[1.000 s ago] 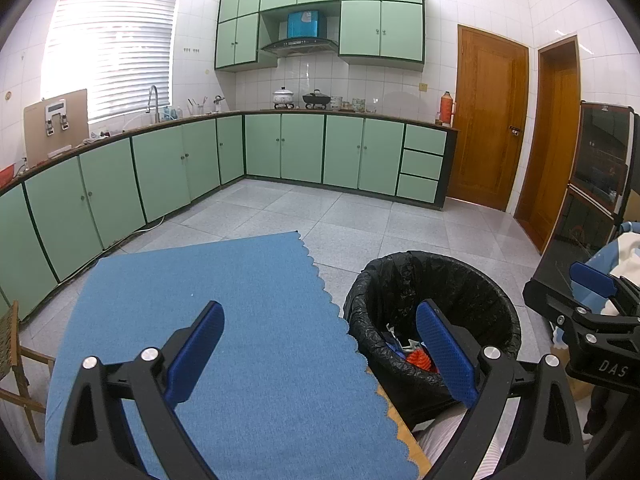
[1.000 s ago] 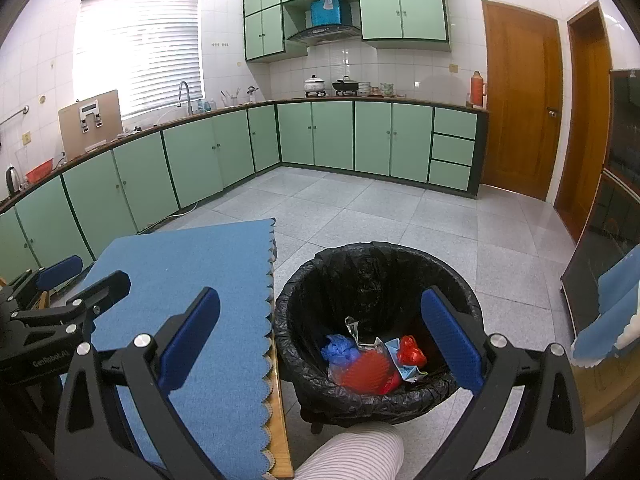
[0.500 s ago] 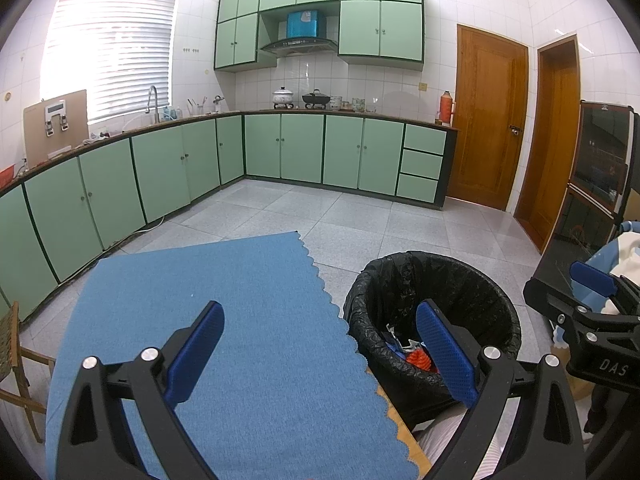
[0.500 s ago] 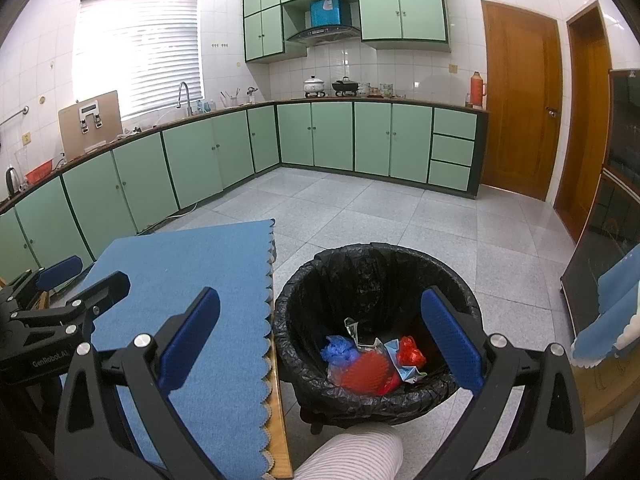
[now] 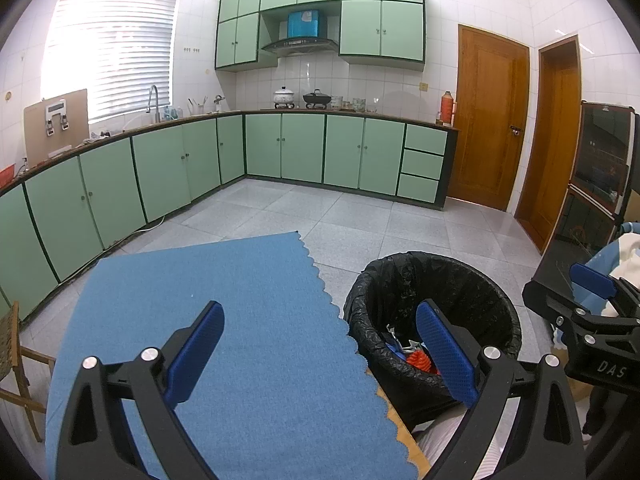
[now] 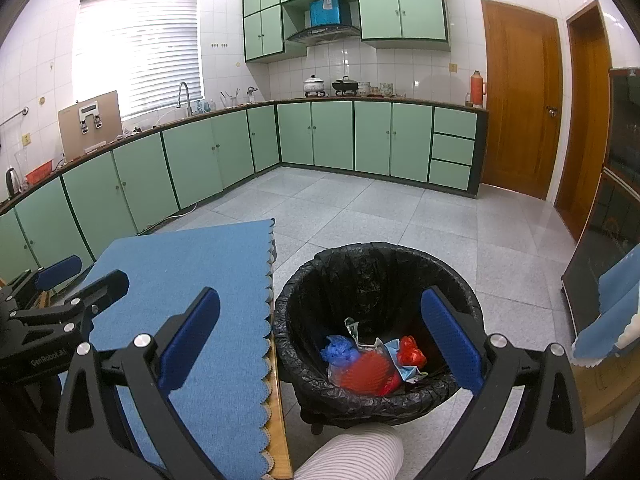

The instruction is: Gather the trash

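Holding both grippers level above the table, nothing carried: right gripper (image 6: 320,344) has its fingers (image 6: 188,338) spread wide and empty, framing the bin; left gripper (image 5: 320,352) likewise wide and empty, over the blue cloth (image 5: 224,320) that covers the table. A striped trouser knee (image 6: 348,452) of the person shows at the bottom edge, just in front of the bin. No loose trash visible anywhere on the cloth in either view; the wooden table edge (image 6: 276,420) beside the bin is bare too. Trash sits in the black-lined bin (image 6: 376,264), which stands on the floor just beside the table's right edge: a red mesh ball (image 6: 366,372), a blue crumpled bag (image 6: 338,350), a small red wad (image 6: 412,350) and a torn wrapper (image 6: 394,358), all low in the liner. Judgement: collection looks finished or nearly so. To close the step well, sweep the wrist views once across the cloth, its scalloped border and the floor tiles (image 6: 360,208) round the bin base, since small scraps could hide there; keep the fingers open and clear of the liner rim so the bag is not snagged or dragged. Further off, green cabinets (image 6: 332,136) along the far wall and a wooden door (image 6: 520,112); nothing there bears on the task.
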`<state>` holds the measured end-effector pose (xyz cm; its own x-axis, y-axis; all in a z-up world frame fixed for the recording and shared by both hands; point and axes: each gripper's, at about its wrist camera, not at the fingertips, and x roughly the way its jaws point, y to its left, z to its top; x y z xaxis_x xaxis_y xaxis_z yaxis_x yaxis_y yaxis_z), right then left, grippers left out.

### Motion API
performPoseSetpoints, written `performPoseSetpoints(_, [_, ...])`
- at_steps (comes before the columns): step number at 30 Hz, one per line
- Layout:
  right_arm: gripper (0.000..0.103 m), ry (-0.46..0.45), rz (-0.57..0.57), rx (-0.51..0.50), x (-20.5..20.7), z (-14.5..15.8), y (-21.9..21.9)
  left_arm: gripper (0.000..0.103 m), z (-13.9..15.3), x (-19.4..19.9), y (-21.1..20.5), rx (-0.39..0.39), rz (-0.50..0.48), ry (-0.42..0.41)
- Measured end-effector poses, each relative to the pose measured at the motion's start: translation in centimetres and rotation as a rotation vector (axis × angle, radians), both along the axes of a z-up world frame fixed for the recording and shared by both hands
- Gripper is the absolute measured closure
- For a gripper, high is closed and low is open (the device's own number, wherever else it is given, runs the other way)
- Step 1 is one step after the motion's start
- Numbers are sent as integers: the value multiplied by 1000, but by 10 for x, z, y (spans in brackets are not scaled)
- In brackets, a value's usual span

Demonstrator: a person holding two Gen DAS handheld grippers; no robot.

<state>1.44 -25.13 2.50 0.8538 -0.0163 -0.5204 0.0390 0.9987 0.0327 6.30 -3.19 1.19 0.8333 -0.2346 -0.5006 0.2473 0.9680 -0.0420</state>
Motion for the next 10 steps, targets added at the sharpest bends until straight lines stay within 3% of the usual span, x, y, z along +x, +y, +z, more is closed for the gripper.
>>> performPoseSetpoints(10, [5, 3, -2, 4, 1, -1, 0, 8, -2, -2, -1, 6, 2, 3])
